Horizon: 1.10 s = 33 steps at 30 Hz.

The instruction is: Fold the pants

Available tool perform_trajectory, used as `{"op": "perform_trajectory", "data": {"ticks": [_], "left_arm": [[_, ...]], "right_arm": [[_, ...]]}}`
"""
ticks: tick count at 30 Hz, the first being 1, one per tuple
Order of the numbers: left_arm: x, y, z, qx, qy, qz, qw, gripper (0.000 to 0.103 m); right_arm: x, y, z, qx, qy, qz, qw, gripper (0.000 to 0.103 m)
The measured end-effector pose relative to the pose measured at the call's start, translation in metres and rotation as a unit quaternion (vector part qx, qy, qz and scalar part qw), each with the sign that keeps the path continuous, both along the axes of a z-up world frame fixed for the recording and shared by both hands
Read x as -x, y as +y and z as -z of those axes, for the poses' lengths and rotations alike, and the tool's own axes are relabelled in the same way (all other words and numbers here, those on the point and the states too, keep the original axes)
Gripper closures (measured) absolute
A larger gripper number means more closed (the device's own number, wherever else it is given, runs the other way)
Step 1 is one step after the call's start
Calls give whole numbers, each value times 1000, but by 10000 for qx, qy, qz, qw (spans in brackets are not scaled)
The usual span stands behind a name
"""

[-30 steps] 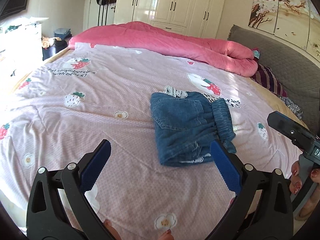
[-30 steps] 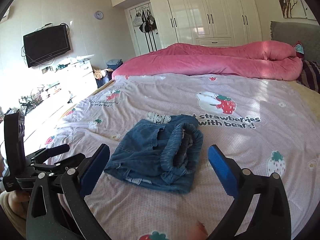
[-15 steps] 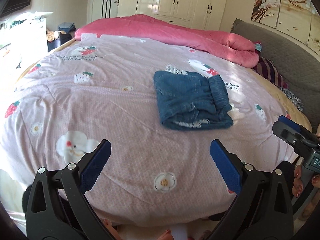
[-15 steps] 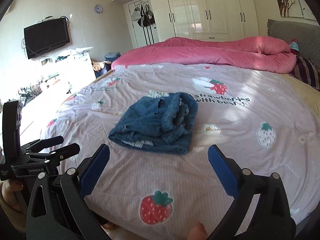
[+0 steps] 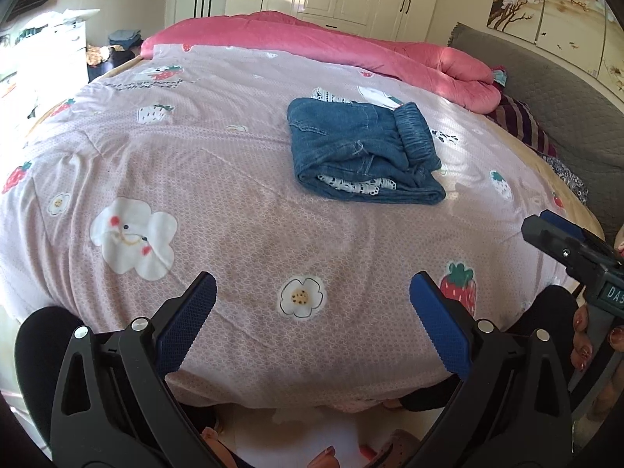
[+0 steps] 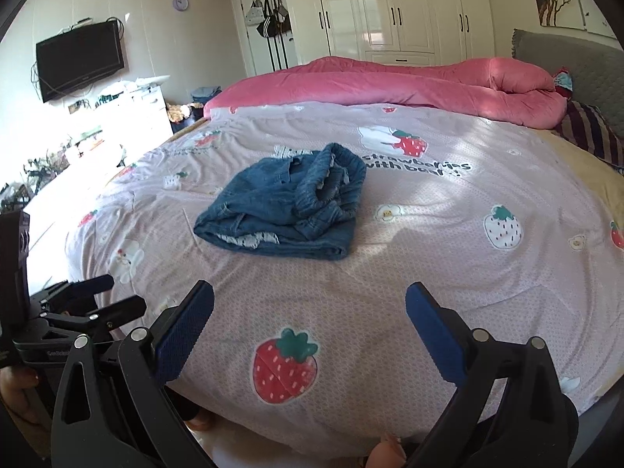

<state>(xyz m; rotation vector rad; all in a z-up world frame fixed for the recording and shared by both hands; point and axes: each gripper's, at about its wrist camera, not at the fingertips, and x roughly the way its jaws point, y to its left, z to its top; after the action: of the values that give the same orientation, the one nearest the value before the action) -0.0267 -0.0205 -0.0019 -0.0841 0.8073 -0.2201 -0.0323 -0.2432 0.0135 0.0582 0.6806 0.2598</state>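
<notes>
Both grippers, your left gripper (image 5: 312,304) and right gripper (image 6: 310,312), have jaws spread wide, holding nothing. Folded blue denim pants (image 5: 360,152) lie on the pink strawberry-print bedspread (image 5: 234,179), well apart from both grippers.

Left gripper (image 5: 312,312): black plastic frame, blue textured pads (image 5: 187,323), silver screws.
Right gripper (image 6: 310,319): same black frame, blue pads (image 6: 435,335), silver screws; its body carries a small display with letters "DA".
Hand (image 5: 585,335): dark red nail polish.
Clothing: black trousers (image 5: 43,335).
</notes>
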Motion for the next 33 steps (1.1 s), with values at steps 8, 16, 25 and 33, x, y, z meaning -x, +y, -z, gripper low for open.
{"op": "perform_trajectory", "data": {"ticks": [8,16,25,33], "left_arm": [[1,-2,3,-48,-3,-6,10000,10],[1,-4,6,-97,41,-8,9999,10],[-1,-3,10,-155,72,-38,9998,10],[-2,-2,12,-176,87,-37,9998,10]], "right_arm": [[6,1,9,159,9,-3,9999,5],[4,4,14,118,96,-34,9999,5],[5,0,18,129,125,8,9998,5],[4,3,23,158,187,-33,9997,5]]}}
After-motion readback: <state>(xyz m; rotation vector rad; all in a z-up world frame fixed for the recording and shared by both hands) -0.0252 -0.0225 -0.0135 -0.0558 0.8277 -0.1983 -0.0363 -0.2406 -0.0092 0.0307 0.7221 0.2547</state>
